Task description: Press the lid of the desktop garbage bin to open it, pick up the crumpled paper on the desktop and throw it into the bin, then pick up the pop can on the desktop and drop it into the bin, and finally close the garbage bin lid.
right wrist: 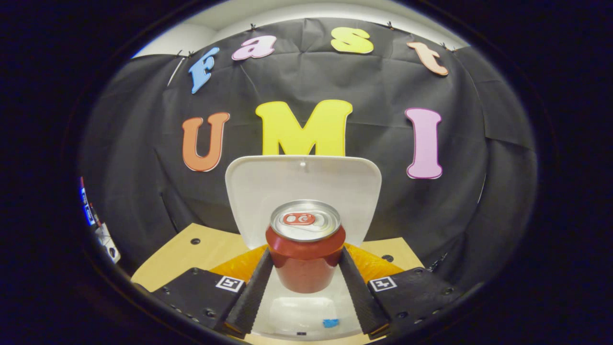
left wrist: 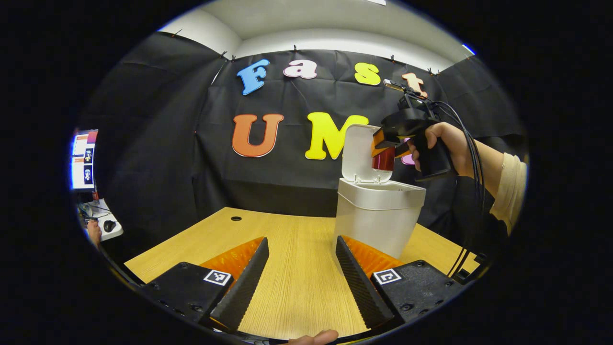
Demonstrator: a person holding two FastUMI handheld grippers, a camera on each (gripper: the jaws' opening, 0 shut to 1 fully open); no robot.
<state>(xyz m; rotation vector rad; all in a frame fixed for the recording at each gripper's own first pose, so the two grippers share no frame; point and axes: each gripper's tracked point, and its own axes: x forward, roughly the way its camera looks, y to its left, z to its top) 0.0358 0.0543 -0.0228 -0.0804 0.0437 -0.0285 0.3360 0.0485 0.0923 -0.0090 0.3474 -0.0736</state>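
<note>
**Can held above open bin**

The red aluminium pop can (right wrist: pixel 305 249) is upright, clamped between both fingers of the right gripper (right wrist: pixel 305 275), directly over the white plastic desktop bin (left wrist: pixel 378 215). Its label cannot be made out. The hinged white lid (right wrist: pixel 302 191) stands raised. The bin's contents are indistinct. The left gripper (left wrist: pixel 301 268) hovers spread and empty above the wooden desk (left wrist: pixel 297 287).

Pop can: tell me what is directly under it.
The pop can, clamped upright in the right gripper, hangs over the open garbage bin. Under it shows pale bin interior with a small blue scrap. The can covers whatever lies deeper; no crumpled paper can be made out.
</note>
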